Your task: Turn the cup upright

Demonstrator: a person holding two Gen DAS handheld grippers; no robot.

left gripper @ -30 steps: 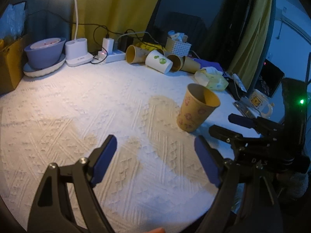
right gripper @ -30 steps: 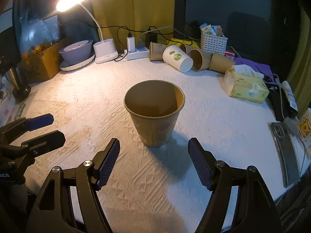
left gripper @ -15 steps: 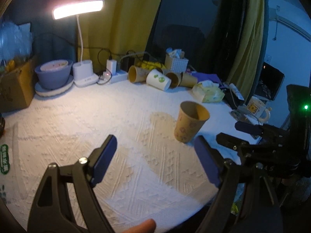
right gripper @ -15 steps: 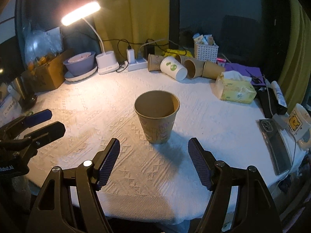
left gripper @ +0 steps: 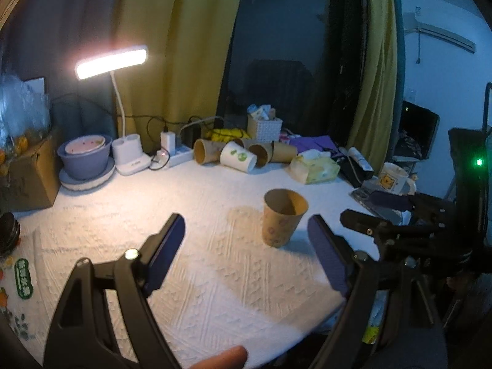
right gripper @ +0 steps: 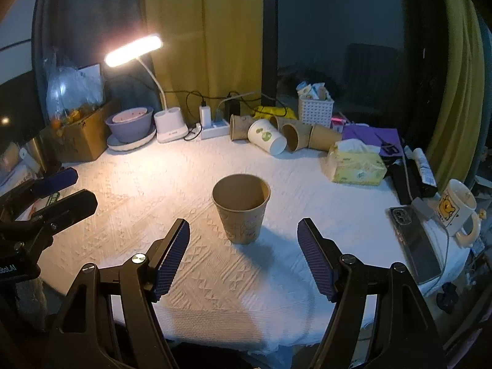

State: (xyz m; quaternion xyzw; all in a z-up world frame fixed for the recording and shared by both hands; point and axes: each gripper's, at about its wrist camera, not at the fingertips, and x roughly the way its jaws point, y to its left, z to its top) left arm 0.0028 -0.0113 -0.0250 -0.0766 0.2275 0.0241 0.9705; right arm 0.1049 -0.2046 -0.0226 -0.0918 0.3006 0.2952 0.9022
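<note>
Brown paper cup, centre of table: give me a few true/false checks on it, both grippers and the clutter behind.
1. The brown paper cup stands upright, mouth up. True.
2. The right gripper is shut on the cup. False: its jaws are wide open, short of the cup and not touching it.
3. The left gripper is open and holds nothing. True.
4. The desk lamp is off. False: it is lit.
5. The white cup with green spots stands upright. False: it lies on its side among the brown cups at the back.
6. The tissue box sits to the right of the cup in the right wrist view. True.
</note>
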